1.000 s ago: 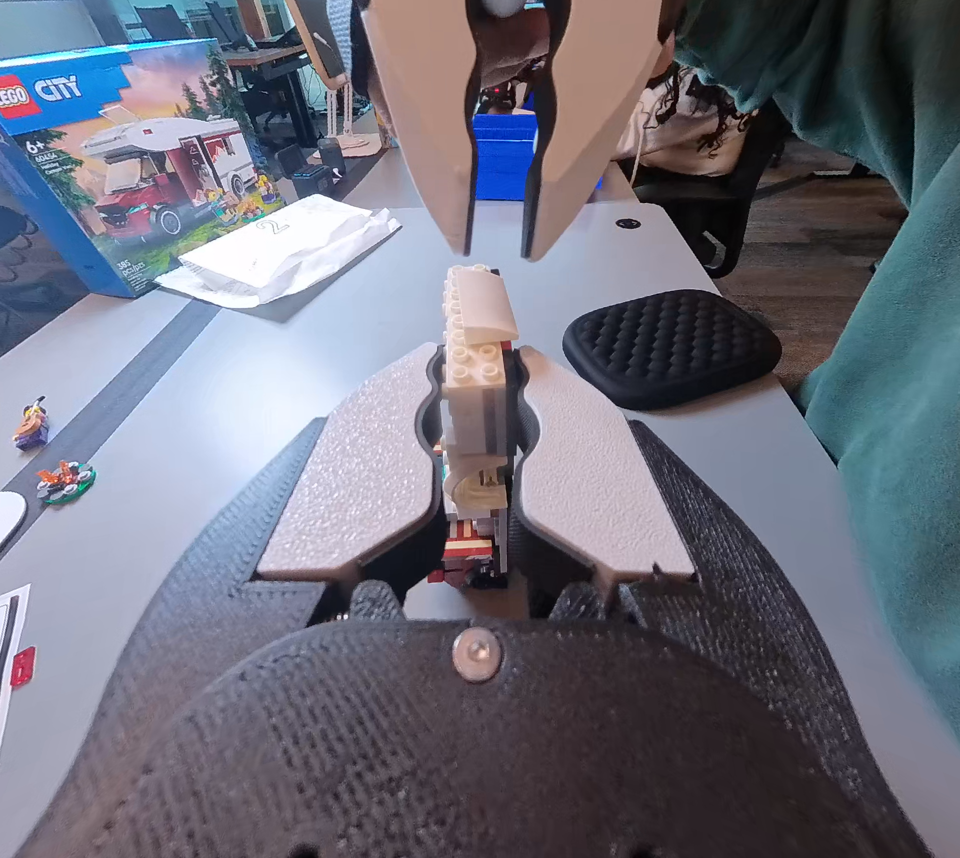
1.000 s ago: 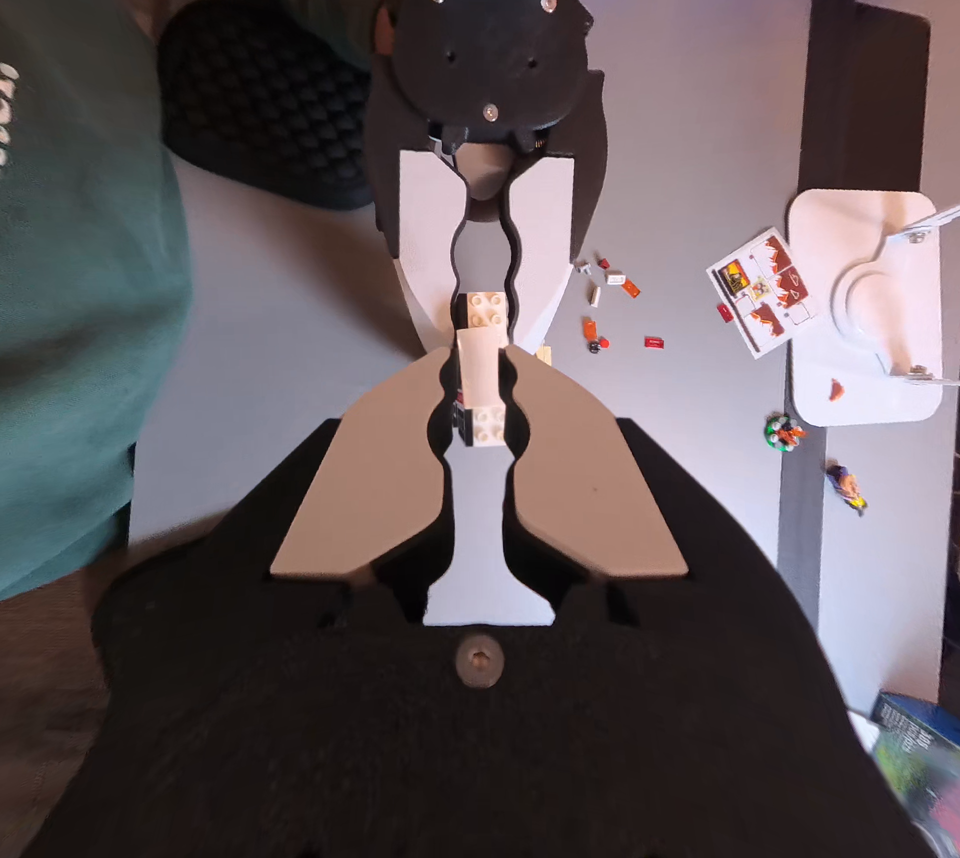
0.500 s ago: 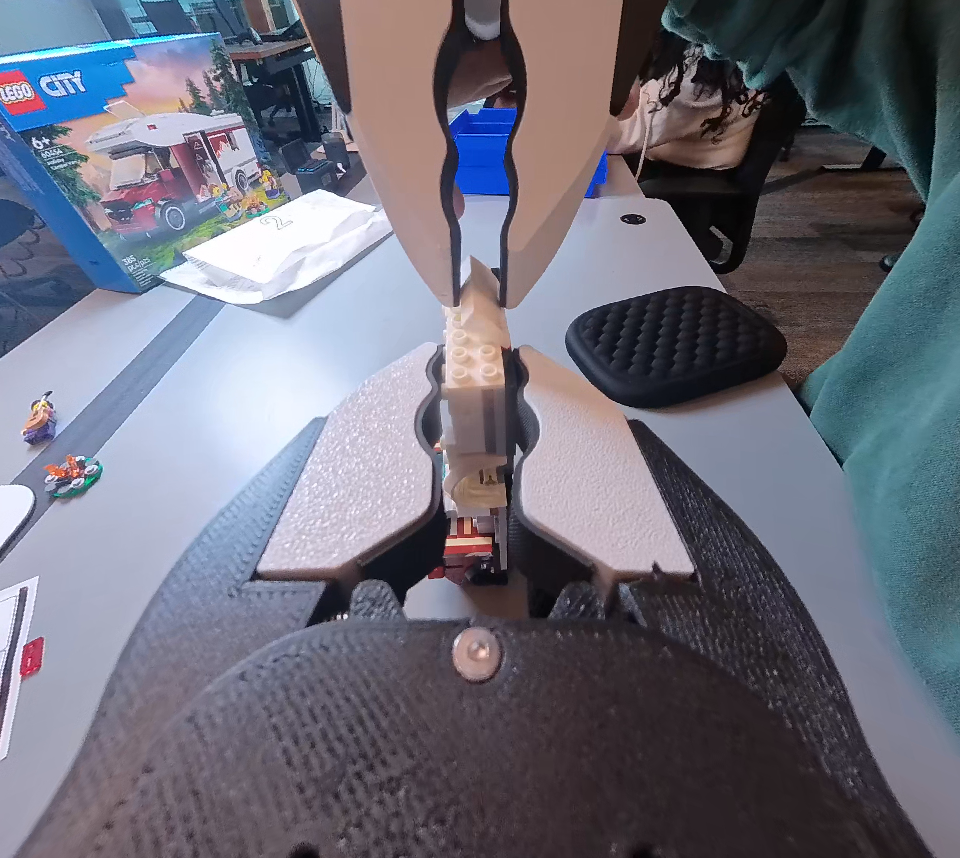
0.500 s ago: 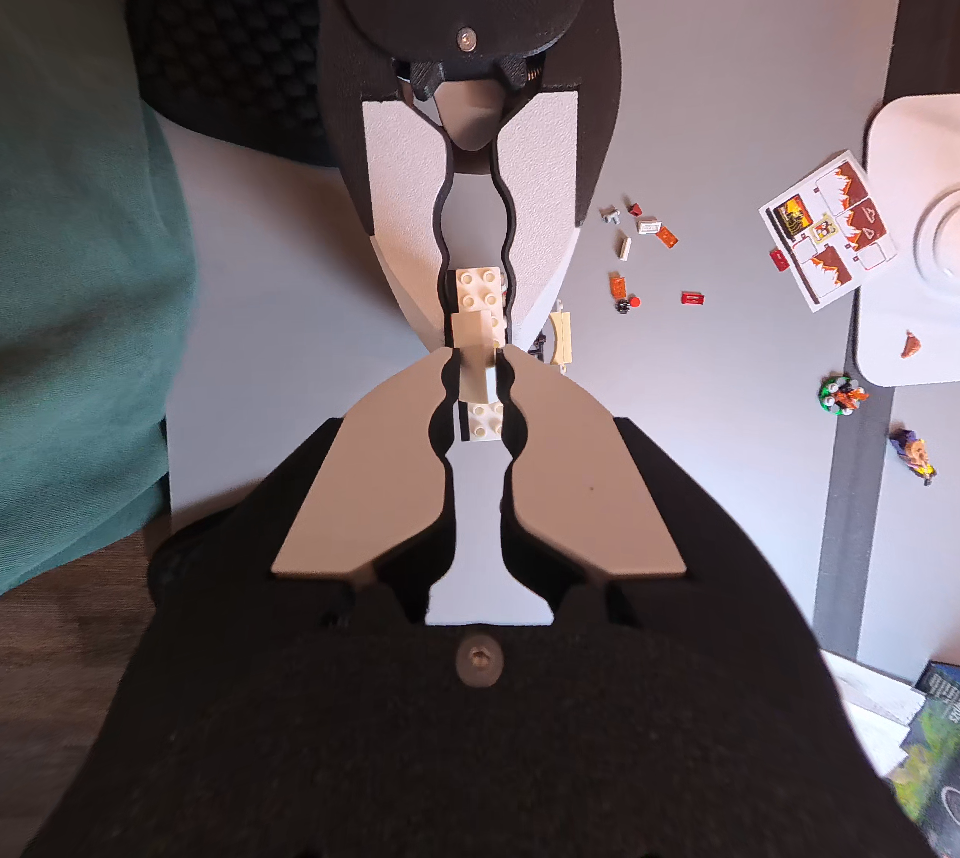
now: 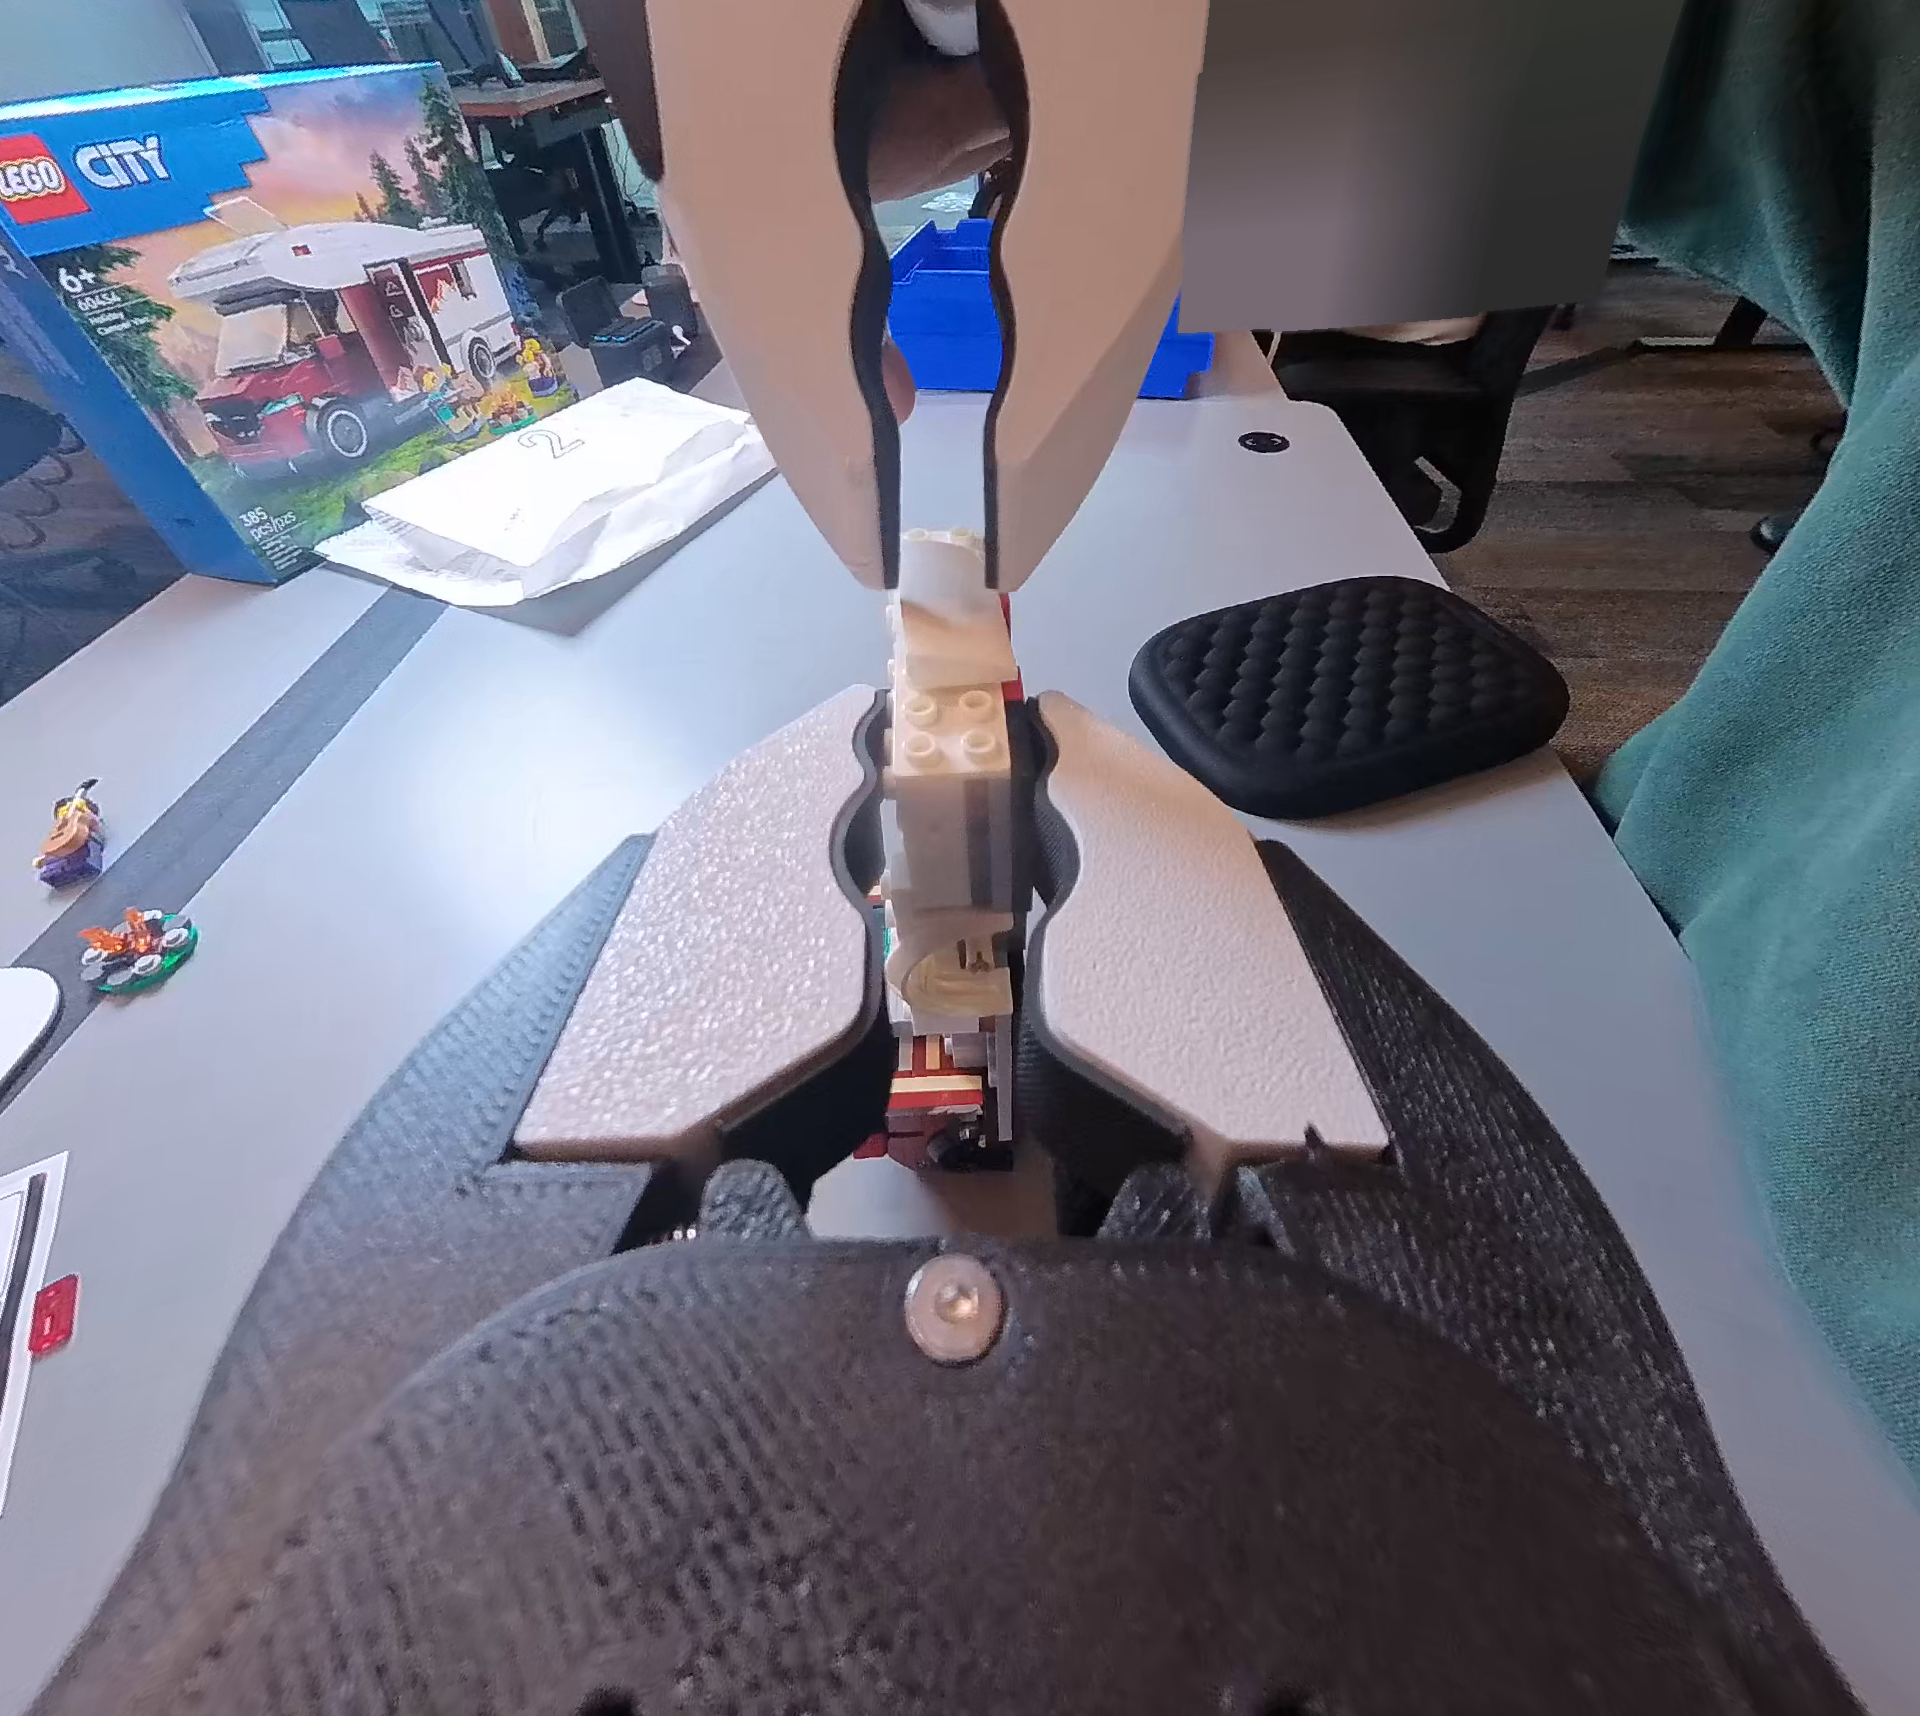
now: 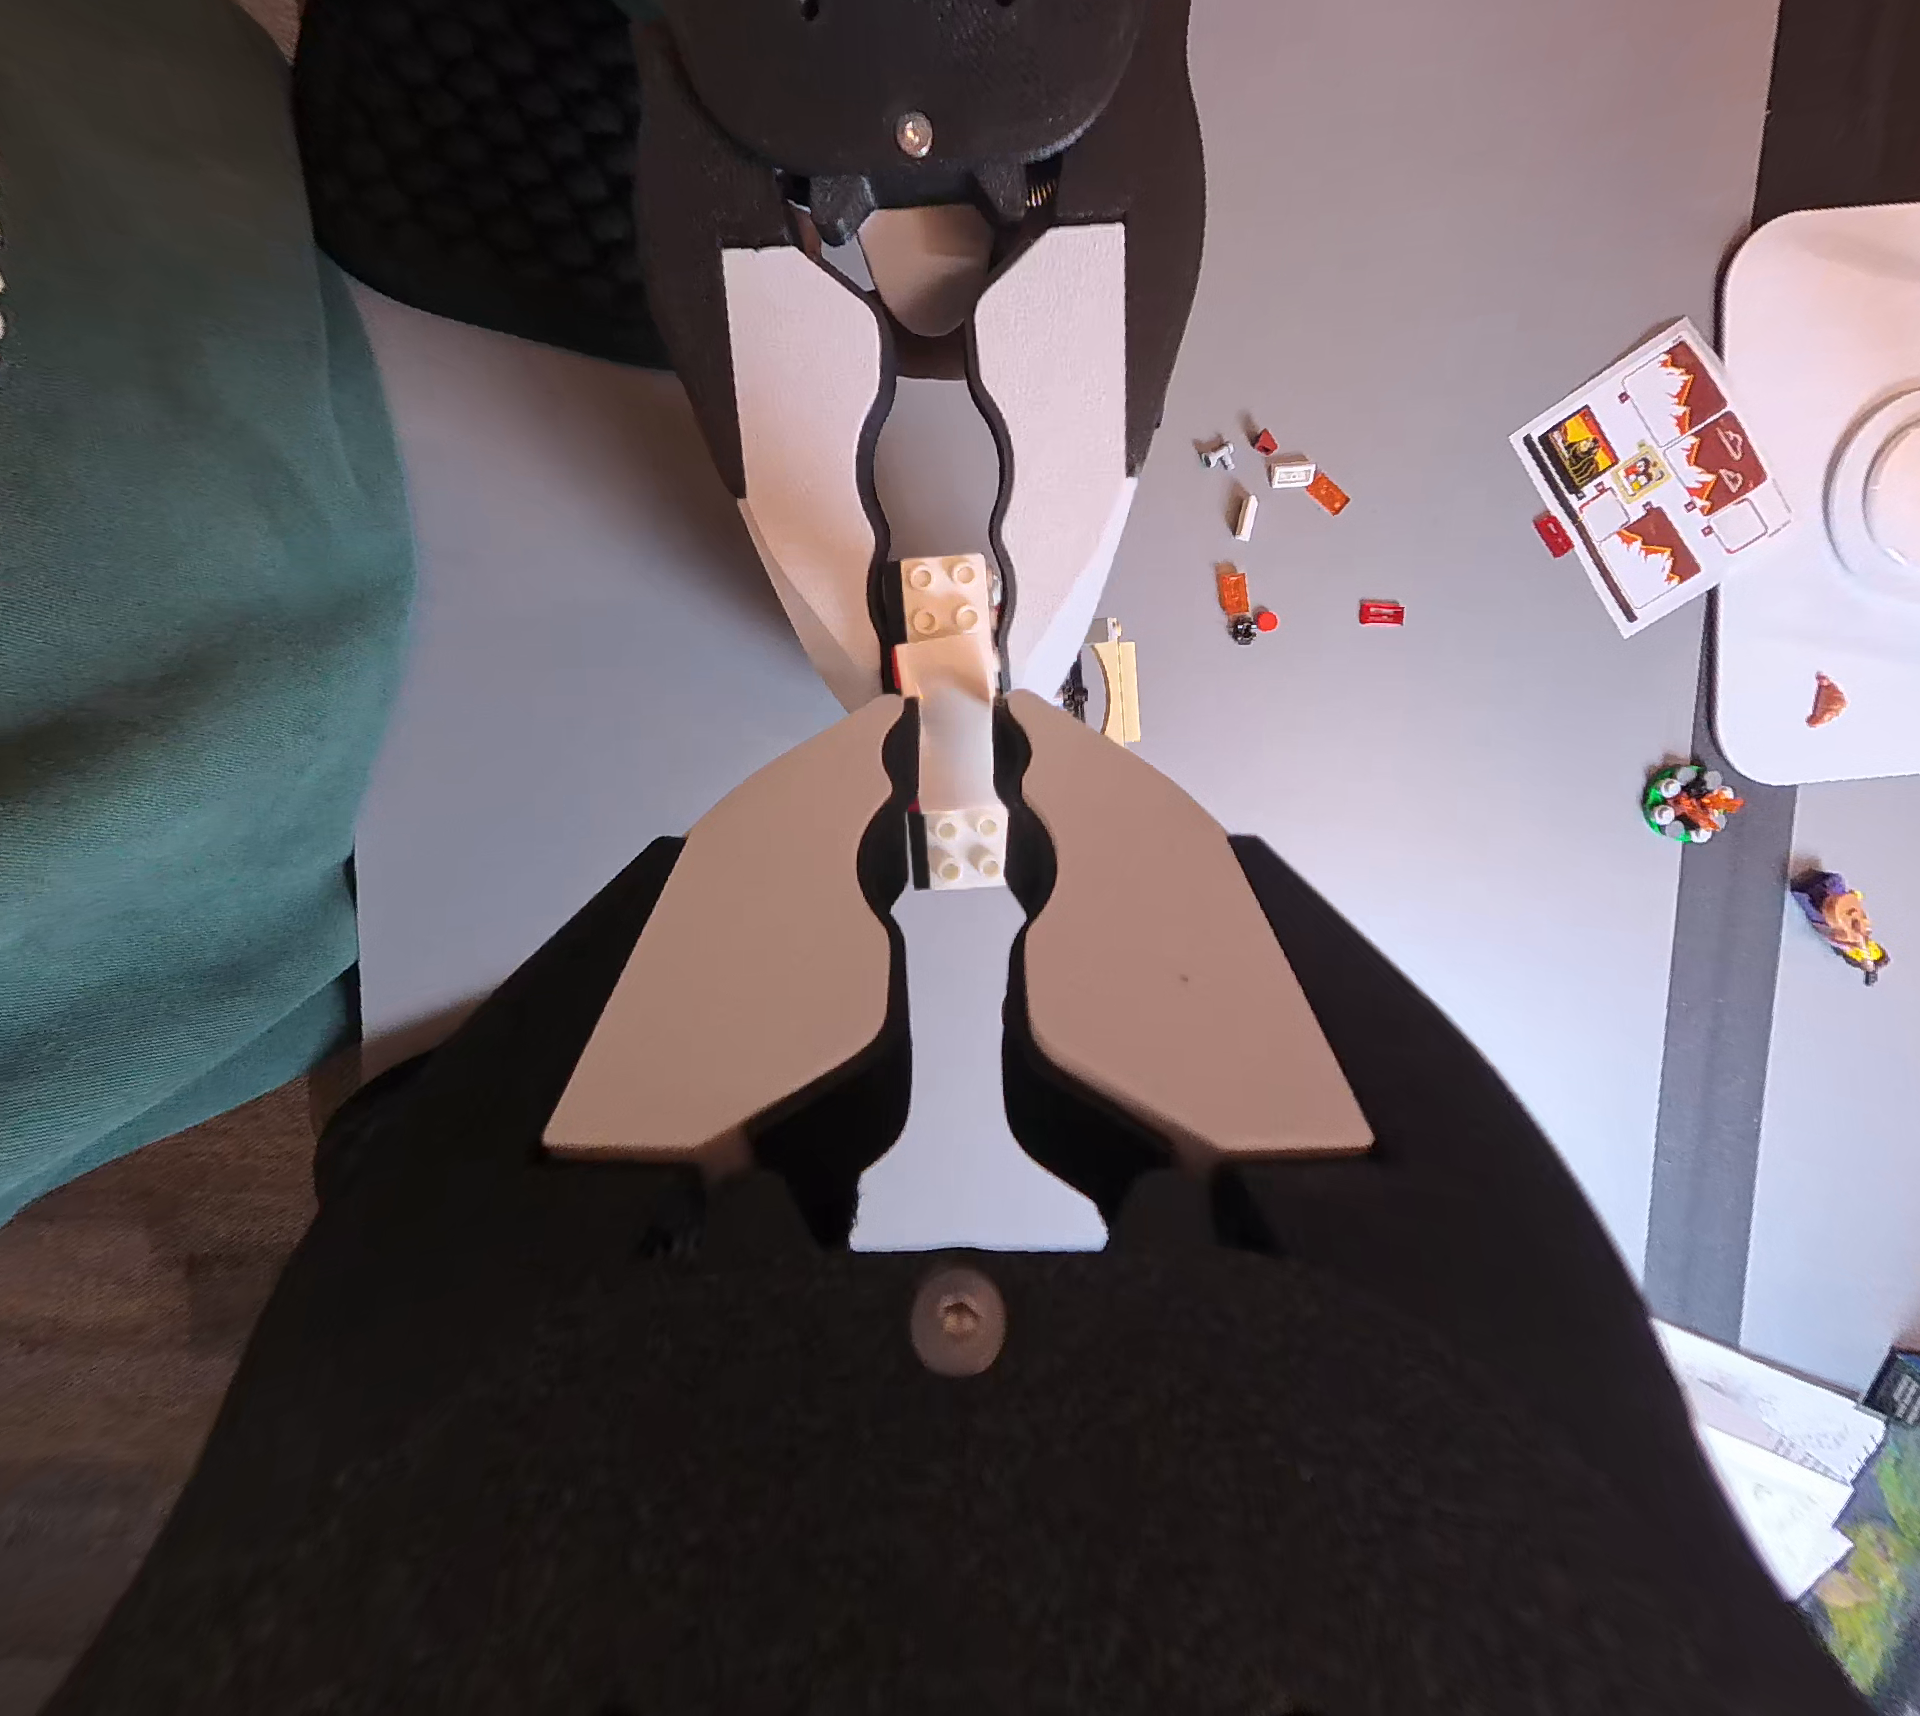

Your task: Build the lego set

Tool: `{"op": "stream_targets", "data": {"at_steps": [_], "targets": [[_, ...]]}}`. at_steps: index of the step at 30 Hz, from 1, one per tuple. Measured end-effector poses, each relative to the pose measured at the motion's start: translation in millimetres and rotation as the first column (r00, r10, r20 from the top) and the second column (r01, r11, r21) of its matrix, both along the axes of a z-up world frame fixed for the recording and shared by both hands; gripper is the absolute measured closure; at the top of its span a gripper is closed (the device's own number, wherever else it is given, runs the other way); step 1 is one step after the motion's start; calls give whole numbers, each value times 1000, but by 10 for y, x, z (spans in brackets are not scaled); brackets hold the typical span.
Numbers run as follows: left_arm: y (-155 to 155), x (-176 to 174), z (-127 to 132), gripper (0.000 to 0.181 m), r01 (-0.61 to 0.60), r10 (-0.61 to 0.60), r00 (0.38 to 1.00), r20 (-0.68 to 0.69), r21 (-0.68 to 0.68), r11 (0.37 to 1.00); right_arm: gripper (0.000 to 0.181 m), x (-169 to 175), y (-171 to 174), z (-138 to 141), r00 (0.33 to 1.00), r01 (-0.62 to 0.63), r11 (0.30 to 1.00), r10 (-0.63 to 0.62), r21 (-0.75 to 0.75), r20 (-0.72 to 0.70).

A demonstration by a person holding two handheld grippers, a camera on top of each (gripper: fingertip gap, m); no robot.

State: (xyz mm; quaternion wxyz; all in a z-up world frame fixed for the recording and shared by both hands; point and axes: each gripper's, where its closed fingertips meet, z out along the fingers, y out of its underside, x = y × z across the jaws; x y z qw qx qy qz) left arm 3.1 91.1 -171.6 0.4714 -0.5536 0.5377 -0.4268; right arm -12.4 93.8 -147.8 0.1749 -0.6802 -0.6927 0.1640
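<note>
Clamping lego build [image 5: 951,793] — left hand-held gripper [image 5: 951,721]; right hand-held gripper [image 5: 940,570] pinching its top; loose pieces [image 6: 1283,523] nearby.

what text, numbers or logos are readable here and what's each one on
I won't quote writing; here is what bears it.
Blue set box: brand logo, numbers and small print on the front.
White paper bag: one large printed digit.
Sticker sheet: tiny markings, too small to read.
Lego model: no writing visible.
</note>
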Motion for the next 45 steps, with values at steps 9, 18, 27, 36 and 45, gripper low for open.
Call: {"op": "stream_targets", "data": {"at_steps": [9, 18, 27, 36, 45], "targets": [[-1, -1, -1, 157, -3, 3, 1000, -4, 5, 1000, 169, -11, 7, -44, 999, -1, 1000, 1, 6, 41], [0, -4, -4, 157, -7, 7, 1000, -5, 3, 1000, 169, -6, 7, -56, 997, 23, 999, -21, -22, 68], [0, -5, -4, 158, -8, 8, 1000, 1, -2, 1000, 169, -14, -5, -69, 993, 52, 995, -43, -82, 111], [0, -8, -4, 158, -6, 6, 1000, 7, -11, 1000, 168, -24, -3, -72, 997, 61, 992, -55, -110, 61], [7, -15, -3, 158, -5, 6, 1000, 9, -17, 1000, 168, -49, 10, -59, 997, 66, 995, -70, -80, -39]]}}
